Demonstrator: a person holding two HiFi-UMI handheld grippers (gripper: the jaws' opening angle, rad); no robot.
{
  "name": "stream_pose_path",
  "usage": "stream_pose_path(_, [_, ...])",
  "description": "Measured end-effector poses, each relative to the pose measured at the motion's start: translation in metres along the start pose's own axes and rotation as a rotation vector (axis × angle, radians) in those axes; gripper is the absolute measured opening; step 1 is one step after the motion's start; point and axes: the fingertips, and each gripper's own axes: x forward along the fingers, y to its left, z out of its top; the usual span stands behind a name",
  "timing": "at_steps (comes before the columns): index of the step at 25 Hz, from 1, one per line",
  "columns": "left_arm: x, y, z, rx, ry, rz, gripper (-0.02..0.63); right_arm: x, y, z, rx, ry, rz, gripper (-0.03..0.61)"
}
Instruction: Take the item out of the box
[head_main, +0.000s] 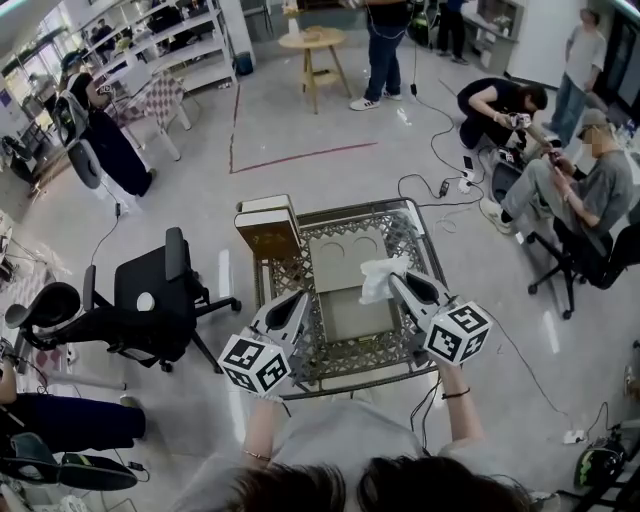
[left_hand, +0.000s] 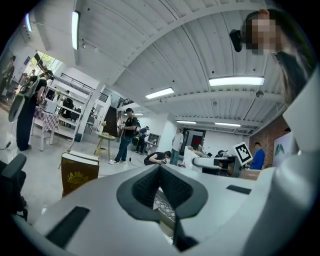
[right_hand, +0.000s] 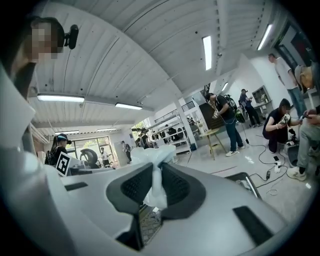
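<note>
White crumpled plastic wrap (right_hand: 151, 156) is pinched in the right claw (right_hand: 155, 172), over the right edge of the open grey box (head_main: 338, 262); the left claw (left_hand: 160, 174) is closed, empty, farther off.

We see the right gripper (right_hand: 155, 181), jaws pinched on a white crumpled item (right_hand: 152, 154) that bulges above them toward 12 o'clock. A round wooden table (right_hand: 212, 134) stands at 2 o'clock.

Item (head_main: 378, 280) white; box (head_main: 268, 238) brown with gold emblem; table (head_main: 402, 232) grey ornate lattice pattern; office chair (head_main: 150, 300) black.
</note>
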Motion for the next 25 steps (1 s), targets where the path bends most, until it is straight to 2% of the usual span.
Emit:
stream_pose_path(15, [-0.001,-0.006,0.063,0.154,-0.103,0.026,0.017,-0.025,-0.003,0.064,-0.111,-0.145,-0.04,0.072])
stream_pose_path(25, [-0.004,-0.008,0.084,0.195,-0.145,0.033,0.017,-0.03,-0.001,0.088,-0.165,-0.189,-0.046,0.069])
